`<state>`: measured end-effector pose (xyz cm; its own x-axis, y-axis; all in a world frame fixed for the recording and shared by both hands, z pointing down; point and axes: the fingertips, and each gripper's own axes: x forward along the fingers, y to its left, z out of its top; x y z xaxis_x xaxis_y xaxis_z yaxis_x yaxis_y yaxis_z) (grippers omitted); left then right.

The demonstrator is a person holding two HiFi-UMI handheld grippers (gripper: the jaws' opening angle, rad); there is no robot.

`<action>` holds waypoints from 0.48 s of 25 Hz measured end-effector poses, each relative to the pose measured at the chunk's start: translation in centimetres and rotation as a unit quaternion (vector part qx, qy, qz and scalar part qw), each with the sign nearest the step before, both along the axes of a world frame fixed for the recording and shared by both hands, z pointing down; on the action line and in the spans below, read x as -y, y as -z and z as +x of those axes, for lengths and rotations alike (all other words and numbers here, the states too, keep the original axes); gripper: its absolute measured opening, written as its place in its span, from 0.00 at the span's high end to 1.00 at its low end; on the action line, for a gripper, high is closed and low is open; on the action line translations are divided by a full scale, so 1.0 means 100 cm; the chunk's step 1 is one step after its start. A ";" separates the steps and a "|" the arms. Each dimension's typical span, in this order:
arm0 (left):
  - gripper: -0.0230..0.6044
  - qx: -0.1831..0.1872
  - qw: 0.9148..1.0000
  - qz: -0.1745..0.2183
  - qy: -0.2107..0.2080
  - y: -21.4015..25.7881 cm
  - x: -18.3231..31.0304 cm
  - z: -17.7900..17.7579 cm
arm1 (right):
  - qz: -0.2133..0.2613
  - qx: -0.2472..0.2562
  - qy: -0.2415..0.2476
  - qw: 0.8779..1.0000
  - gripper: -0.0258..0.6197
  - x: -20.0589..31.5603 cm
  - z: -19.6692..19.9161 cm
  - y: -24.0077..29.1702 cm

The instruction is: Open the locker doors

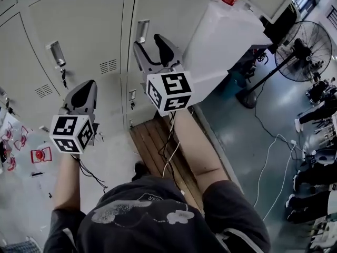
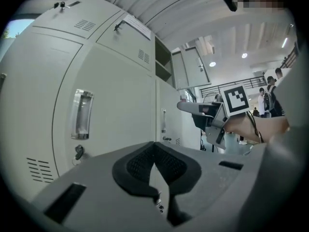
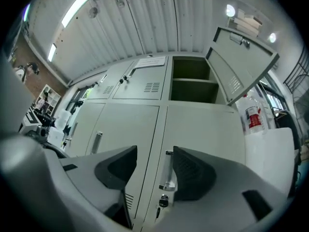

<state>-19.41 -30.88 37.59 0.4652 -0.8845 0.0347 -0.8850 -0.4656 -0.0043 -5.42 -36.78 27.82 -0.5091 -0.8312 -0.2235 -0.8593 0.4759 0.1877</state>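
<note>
Grey lockers fill the wall ahead. In the head view my right gripper (image 1: 152,49) is held in front of a shut lower door (image 1: 174,9), just beside its recessed handle (image 1: 142,31). Its jaws stand open with nothing between them. Through the gap in the right gripper view I see that handle (image 3: 168,170) and a key (image 3: 161,202) below it. Above, an upper door (image 3: 241,57) hangs open on an empty compartment (image 3: 193,81). My left gripper (image 1: 84,94) is shut and empty, lower, short of the neighbouring door's handle (image 2: 81,114) and lock (image 2: 78,152).
A wooden bench (image 1: 163,152) runs under me towards the lockers. To the right stand a white cabinet (image 1: 231,36) and a floor fan (image 1: 303,46), with cables (image 1: 268,157) across the floor. Red-marked items (image 1: 39,154) lie on the floor at left. A bottle (image 3: 251,115) stands on the cabinet.
</note>
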 end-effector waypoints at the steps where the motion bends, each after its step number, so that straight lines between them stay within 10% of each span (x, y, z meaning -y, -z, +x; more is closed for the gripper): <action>1: 0.95 0.002 1.000 -0.004 0.004 -0.006 0.007 0.000 | -0.005 -0.001 0.004 1.000 0.59 0.008 -0.002 -0.005; 12: 0.95 -0.005 0.999 -0.023 0.043 -0.025 0.064 0.004 | -0.050 -0.005 0.033 0.998 0.59 0.083 -0.017 -0.057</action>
<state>-18.96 -37.28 40.13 0.3889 -0.9184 0.0727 -0.9213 -0.3881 0.0248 -7.16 -45.05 33.53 -0.5655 -0.8134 -0.1365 -0.8237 0.5483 0.1450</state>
